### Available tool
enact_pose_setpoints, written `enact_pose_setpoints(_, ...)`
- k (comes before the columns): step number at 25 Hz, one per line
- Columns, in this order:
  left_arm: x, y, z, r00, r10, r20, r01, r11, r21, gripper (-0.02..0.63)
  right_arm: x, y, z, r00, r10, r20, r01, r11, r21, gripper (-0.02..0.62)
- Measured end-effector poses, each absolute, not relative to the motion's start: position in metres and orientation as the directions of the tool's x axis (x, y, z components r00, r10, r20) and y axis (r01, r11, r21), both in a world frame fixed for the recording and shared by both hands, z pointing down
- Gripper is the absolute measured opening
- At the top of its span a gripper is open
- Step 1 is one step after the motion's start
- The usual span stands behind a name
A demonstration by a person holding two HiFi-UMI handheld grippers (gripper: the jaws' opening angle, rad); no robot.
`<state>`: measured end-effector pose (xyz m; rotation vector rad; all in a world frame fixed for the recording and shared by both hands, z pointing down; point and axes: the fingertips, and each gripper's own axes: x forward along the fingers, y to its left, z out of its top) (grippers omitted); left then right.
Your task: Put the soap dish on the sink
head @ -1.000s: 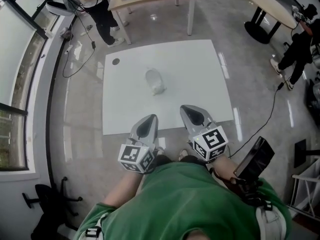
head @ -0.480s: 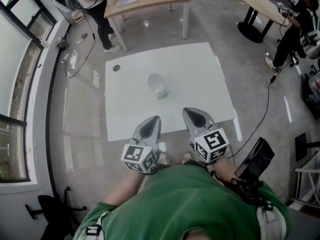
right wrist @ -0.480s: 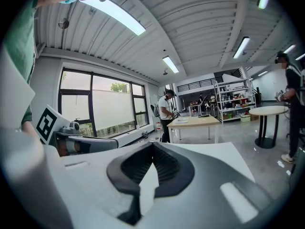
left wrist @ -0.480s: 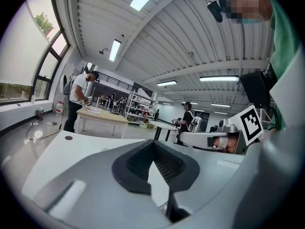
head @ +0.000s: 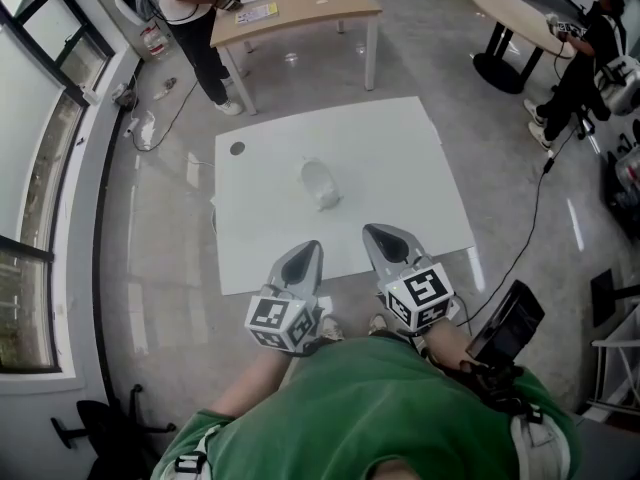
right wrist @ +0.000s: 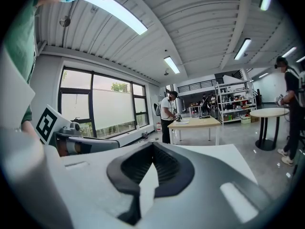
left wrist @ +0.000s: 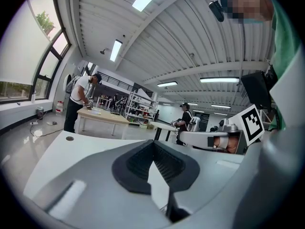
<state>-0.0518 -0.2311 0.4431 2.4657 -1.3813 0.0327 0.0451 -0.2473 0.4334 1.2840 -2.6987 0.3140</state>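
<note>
A small pale, translucent object, probably the soap dish (head: 320, 185), lies near the middle of a white tabletop (head: 400, 158). A dark round spot (head: 237, 149) marks the tabletop's far left corner. Both grippers hover side by side over the table's near edge, well short of the dish. My left gripper (head: 305, 249) (left wrist: 153, 143) is shut with nothing between its jaws. My right gripper (head: 374, 231) (right wrist: 152, 146) is likewise shut and empty. The dish does not show in either gripper view.
A wooden table (head: 300, 3) stands beyond the white one with a person (head: 185, 8) at its left end. A round table (head: 515, 13) and another person (head: 585, 38) are at the far right. A cable (head: 535, 218) trails over the floor on the right.
The head view has tilted up, so the white table sits lower in the picture and more of the room shows. Both grippers stay shut and have hardly moved.
</note>
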Motion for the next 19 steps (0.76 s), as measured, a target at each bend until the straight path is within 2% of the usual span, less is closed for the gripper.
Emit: enact_pose_setpoints(19, -0.062, -0.249, 0.444, 0.548, -0.817, 0.178, -0.825, -0.494, 0.273, 0.006, 0.034, -0.261, 0.433, -0.614, -0.758, 0.221, -0.789, 0.603, -0.121, 0.002)
